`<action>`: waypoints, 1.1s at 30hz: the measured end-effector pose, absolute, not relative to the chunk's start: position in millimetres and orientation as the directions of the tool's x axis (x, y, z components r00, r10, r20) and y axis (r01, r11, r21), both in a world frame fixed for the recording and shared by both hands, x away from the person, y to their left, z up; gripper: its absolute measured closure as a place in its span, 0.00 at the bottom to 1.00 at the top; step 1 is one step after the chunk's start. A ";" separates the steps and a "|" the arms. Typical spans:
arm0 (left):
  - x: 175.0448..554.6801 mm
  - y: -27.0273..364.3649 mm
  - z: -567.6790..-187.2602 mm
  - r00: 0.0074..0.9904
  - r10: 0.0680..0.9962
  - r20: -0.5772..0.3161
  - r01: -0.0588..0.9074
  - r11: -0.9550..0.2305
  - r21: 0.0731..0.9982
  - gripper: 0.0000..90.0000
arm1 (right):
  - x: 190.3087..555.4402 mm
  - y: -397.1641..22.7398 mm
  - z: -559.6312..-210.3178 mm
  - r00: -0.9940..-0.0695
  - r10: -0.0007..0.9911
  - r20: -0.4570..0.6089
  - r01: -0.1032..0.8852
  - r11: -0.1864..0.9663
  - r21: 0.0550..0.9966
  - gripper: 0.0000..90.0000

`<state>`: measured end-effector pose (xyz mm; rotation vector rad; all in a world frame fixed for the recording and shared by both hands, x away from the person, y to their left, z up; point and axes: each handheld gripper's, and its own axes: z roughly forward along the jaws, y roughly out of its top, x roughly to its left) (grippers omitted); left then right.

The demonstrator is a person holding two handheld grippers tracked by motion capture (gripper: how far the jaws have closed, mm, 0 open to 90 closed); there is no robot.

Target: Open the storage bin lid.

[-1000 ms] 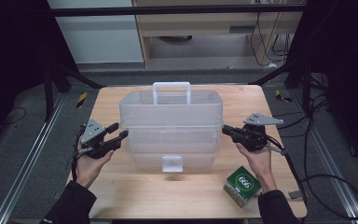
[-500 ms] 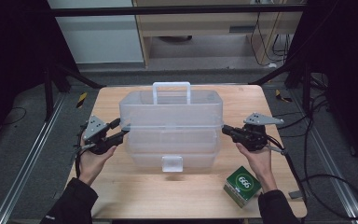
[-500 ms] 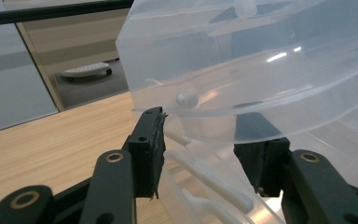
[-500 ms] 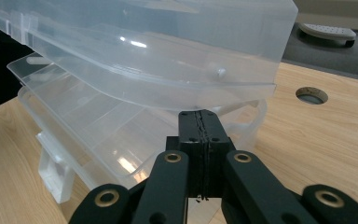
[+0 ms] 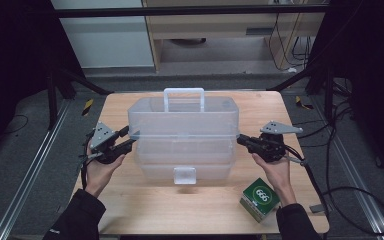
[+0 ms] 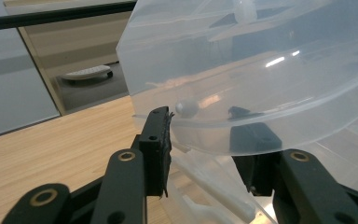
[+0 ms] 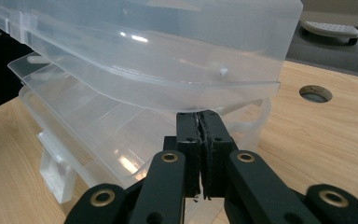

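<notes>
A clear plastic toolbox (image 5: 182, 132) with stacked trays and a white handle (image 5: 183, 97) stands mid-table. My left gripper (image 5: 130, 140) is at its left end. In the left gripper view the jaws (image 6: 209, 140) straddle the upper tray's curved end (image 6: 261, 70), one pad outside it and the other seen through the plastic. They have just been closing with the tray's end between them. My right gripper (image 5: 241, 140) is at the box's right end. In the right gripper view its pads (image 7: 199, 121) are pinched together on the thin lip of the upper tray (image 7: 144, 46).
A small green carton (image 5: 260, 198) lies near the table's front right corner, beside my right forearm. The toolbox latch (image 5: 184, 175) faces the front edge. A cable hole (image 7: 315, 93) is cut in the wooden table (image 5: 130, 200) behind the box.
The left gripper's jaws have narrowed around the tray's left end. The right gripper and the toolbox look unchanged.
</notes>
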<state>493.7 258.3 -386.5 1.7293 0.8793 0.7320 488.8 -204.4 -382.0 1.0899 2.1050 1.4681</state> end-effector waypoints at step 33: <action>493.6 257.3 -382.2 0.542 0.839 0.057 0.240 -0.219 0.946 0.66 | 493.9 -196.2 -418.7 -0.603 0.782 0.156 0.532 0.249 0.809 0.78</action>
